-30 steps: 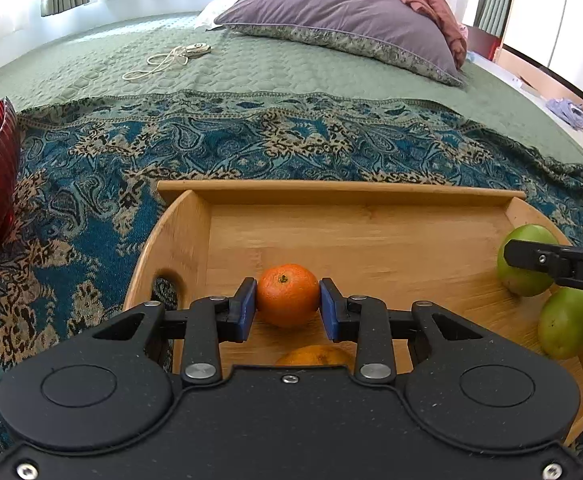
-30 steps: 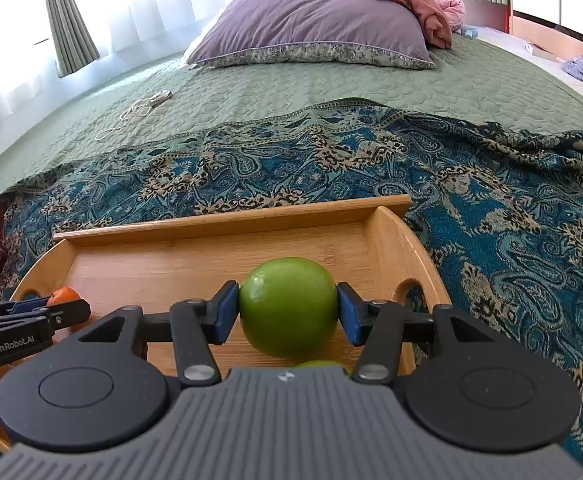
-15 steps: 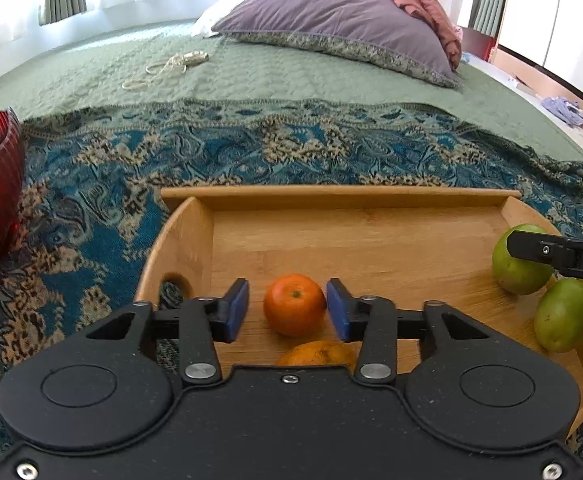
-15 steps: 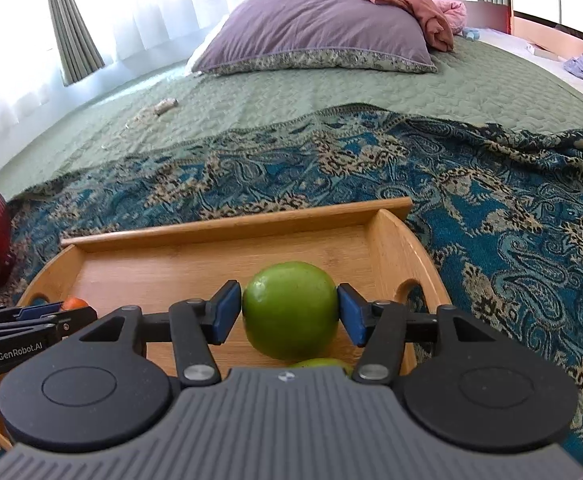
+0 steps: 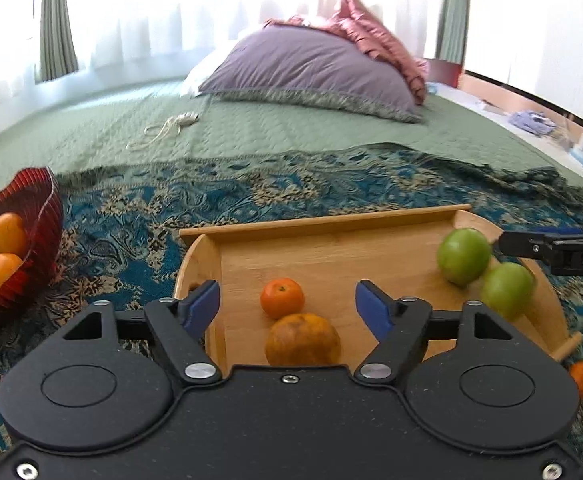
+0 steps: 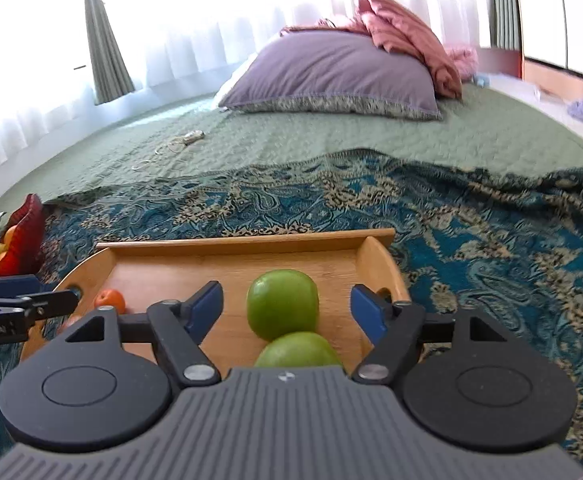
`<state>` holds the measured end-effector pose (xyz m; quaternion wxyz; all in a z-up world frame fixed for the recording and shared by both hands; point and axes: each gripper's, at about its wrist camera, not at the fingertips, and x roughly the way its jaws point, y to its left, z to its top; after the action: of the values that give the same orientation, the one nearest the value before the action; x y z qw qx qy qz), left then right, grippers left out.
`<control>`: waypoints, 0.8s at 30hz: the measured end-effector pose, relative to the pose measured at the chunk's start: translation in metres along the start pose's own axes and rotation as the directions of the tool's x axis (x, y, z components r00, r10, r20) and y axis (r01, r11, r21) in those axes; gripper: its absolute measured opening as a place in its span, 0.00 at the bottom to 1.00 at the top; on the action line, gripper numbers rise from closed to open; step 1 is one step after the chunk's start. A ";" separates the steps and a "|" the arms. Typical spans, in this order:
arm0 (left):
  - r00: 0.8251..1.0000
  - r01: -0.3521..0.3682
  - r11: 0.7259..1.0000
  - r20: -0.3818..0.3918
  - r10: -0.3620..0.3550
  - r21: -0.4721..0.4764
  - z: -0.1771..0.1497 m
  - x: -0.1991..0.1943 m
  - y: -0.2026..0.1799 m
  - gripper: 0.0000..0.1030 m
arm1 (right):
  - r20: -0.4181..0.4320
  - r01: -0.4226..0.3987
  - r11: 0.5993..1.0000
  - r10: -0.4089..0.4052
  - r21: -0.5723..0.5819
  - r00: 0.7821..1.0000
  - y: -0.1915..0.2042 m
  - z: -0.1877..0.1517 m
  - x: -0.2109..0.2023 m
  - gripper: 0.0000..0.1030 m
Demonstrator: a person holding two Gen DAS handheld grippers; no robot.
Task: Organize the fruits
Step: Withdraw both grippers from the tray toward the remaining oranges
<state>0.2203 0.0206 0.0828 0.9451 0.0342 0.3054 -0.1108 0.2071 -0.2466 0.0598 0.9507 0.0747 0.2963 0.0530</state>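
Observation:
A wooden tray [image 5: 331,240] [image 6: 231,246] lies on the patterned blue blanket. In the left wrist view a small tangerine [image 5: 282,297] and a bigger orange [image 5: 302,340] rest on its left part. My left gripper [image 5: 287,306] is opening above them, its blue pads clear of both. On the tray's right part sit two green apples [image 6: 282,304] [image 6: 299,350]. My right gripper [image 6: 287,304] is opening too; the farther apple lies between its pads, untouched. From the left wrist, the apples [image 5: 463,256] [image 5: 507,290] show beside the right gripper's finger.
A red bowl [image 5: 39,216] with oranges and a yellow fruit stands left of the tray. A loose tangerine [image 5: 582,378] lies on the blanket off the tray's right end. Behind are a purple pillow [image 5: 311,72] and a cord [image 5: 163,130] on the green bedspread.
Both grippers let go: the left released the tangerine, the right released the green apple. Both pulled back and rose, so the nearer orange and apple show more.

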 end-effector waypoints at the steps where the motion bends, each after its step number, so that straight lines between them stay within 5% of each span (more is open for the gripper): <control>1: 1.000 0.010 1.000 0.007 -0.010 0.006 -0.003 -0.007 -0.003 0.73 | 0.010 -0.003 1.000 0.003 -0.008 1.000 0.000 -0.002 -0.005 0.84; 8: 0.997 0.075 0.997 0.032 -0.074 -0.015 -0.029 -0.046 -0.020 0.78 | 0.080 -0.012 0.998 0.017 -0.068 0.997 -0.002 -0.020 -0.045 0.89; 24: 0.996 0.077 0.997 0.047 -0.077 0.004 -0.081 -0.081 -0.068 0.87 | 0.178 0.026 0.977 0.013 -0.212 0.984 0.007 -0.076 -0.096 0.99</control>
<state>0.0942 -0.0199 0.0647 0.9470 0.0209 0.2842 -0.1485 0.0844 -0.2454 0.0529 0.9761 -0.0244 0.2029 0.0744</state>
